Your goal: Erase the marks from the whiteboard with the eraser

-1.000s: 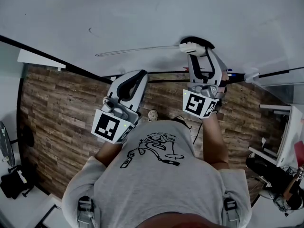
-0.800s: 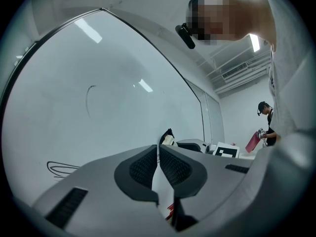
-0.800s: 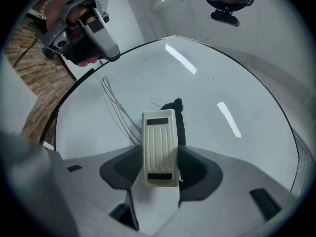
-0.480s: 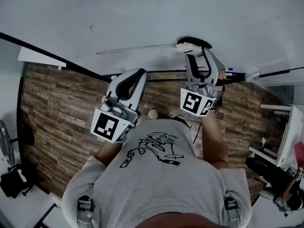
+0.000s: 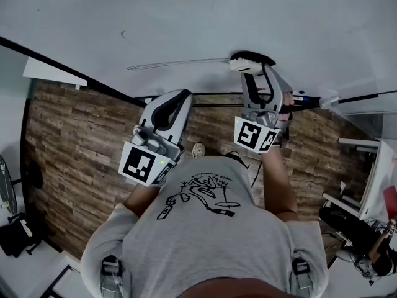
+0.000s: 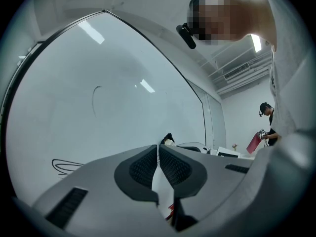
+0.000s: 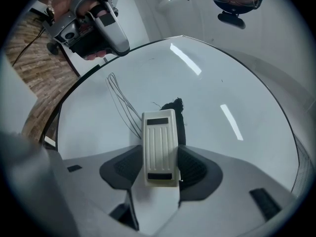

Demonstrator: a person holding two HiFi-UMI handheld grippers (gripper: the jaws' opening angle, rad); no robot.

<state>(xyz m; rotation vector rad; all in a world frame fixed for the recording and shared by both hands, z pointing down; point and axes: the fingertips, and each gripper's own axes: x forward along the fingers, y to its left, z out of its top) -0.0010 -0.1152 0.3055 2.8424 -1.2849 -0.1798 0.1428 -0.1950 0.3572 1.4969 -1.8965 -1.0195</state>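
Sliding slightly leftward at upper centre, the right gripper is clenching the cream ribbed plastic eraser against the glossy white whiteboard, and any tilting is risking skipping the thin black looping marks, while the left gripper is idling, closed and empty.

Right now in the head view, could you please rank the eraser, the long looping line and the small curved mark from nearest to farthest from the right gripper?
1. eraser: clamped in the right gripper itself, at its tip.
2. long looping line: runs off to the left from the eraser.
3. small curved mark: farthest, up and left, past the line's far end.
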